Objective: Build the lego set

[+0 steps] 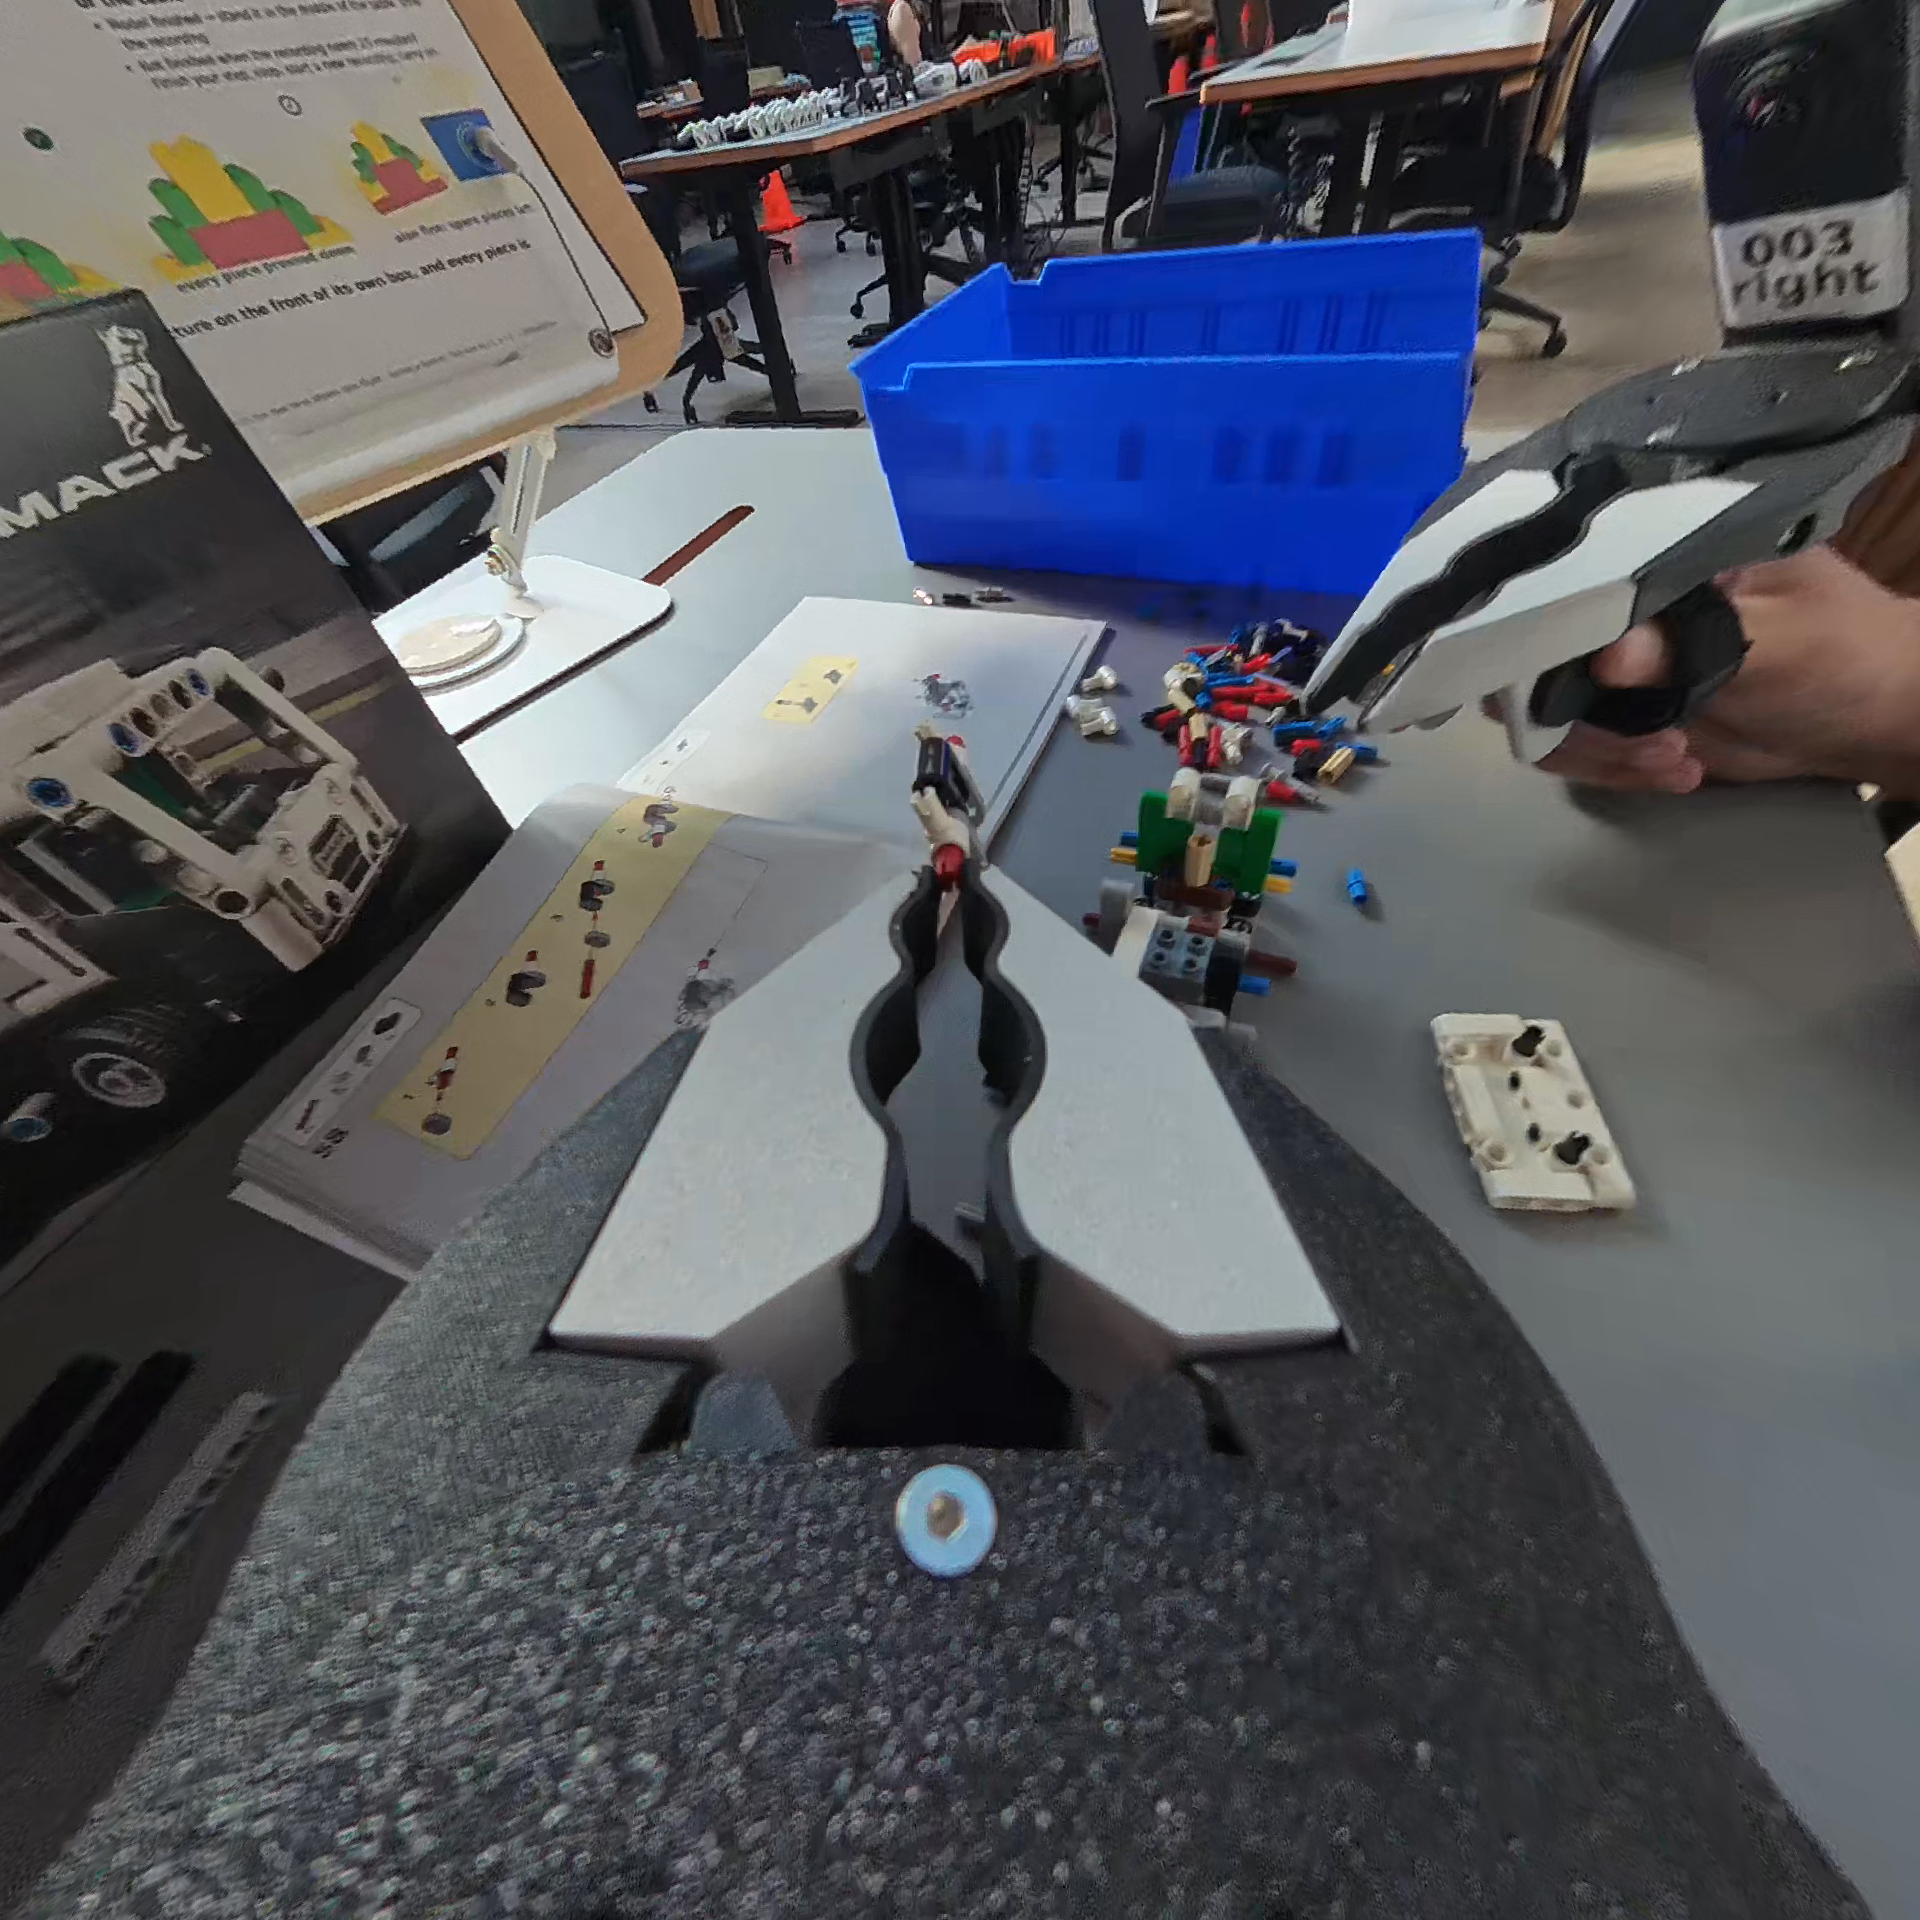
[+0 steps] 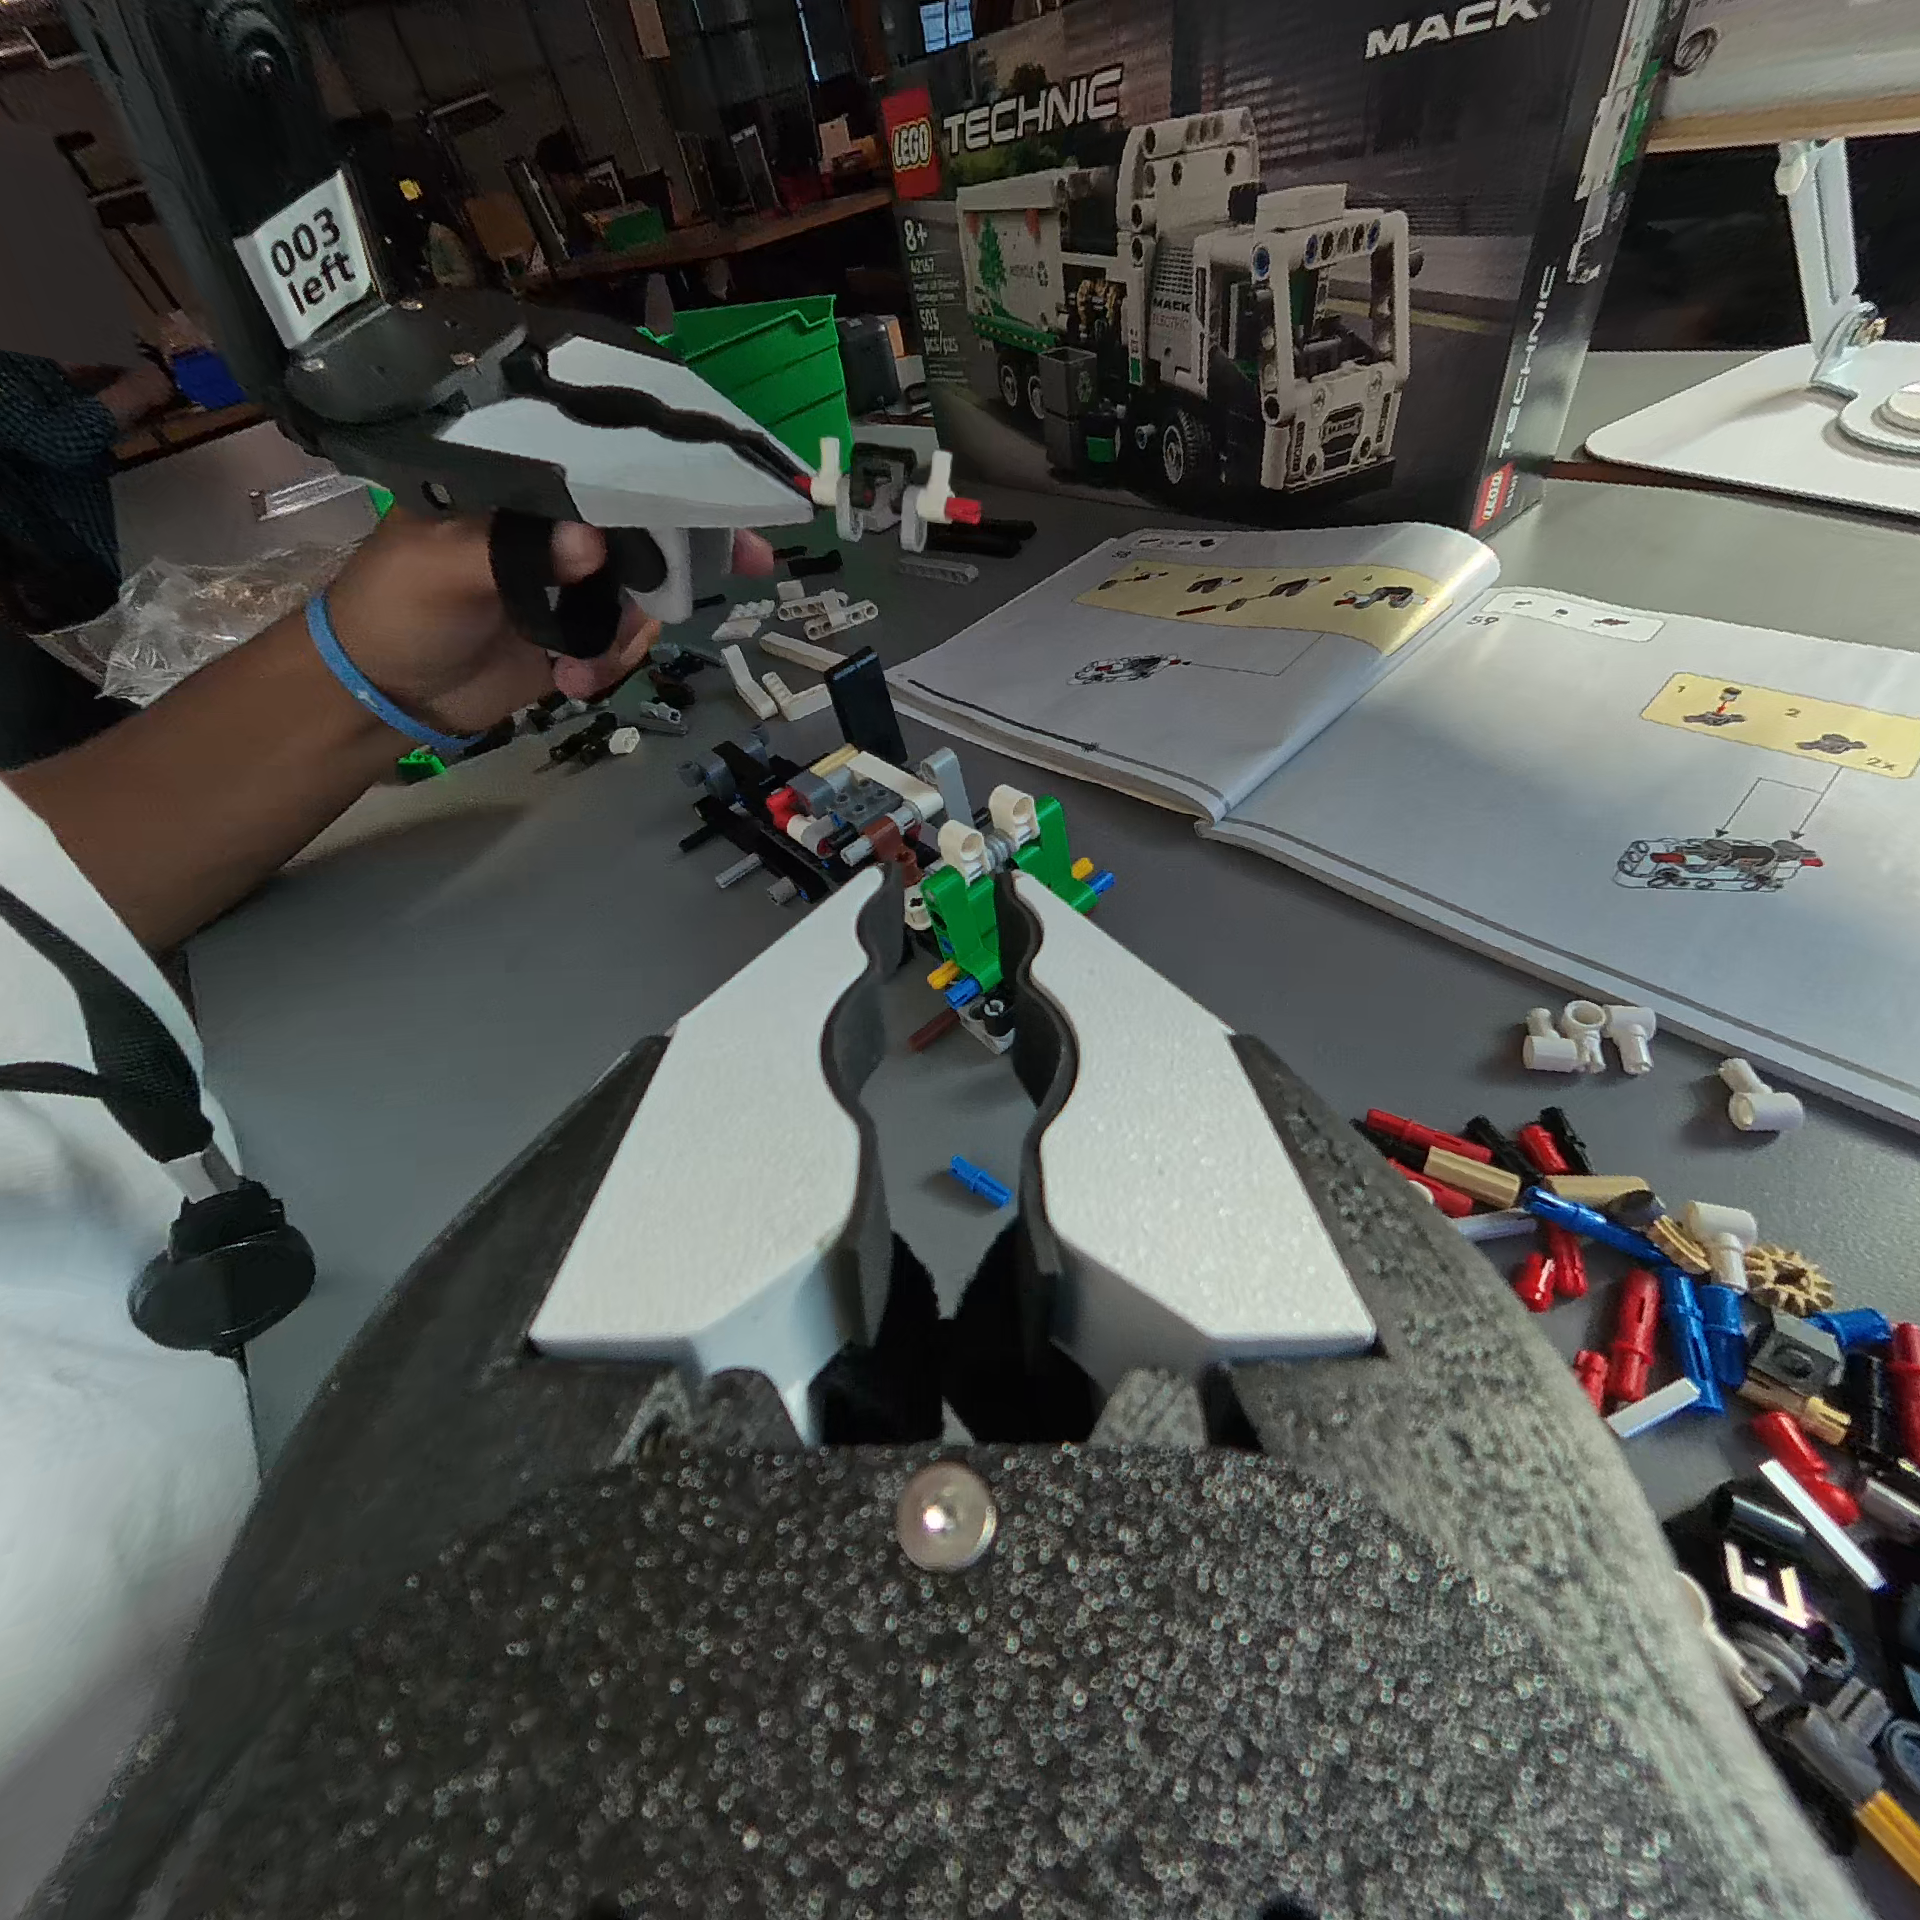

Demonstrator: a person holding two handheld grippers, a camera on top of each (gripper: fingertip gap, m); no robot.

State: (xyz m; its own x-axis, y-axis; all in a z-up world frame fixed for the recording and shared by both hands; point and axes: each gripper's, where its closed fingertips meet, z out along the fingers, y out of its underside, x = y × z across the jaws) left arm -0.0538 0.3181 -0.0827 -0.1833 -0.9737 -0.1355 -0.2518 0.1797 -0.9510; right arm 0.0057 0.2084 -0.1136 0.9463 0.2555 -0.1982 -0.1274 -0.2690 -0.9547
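Left claw [image 1: 948, 883] is clenched on a thin red-tipped axle [image 1: 940, 805] carrying white connectors, held above the open booklet [image 1: 831, 675]. Right claw [image 2: 951, 894] stands parted; we note the build's [image 2: 852, 800] green upright between its fingers, left pad clear of it. Glossy plastic pins [image 2: 1621, 1247] lie loose on the matte grey worktop [image 2: 468, 987].

Wrist views face each other, sharing brick assembly [image 1: 1195, 894]
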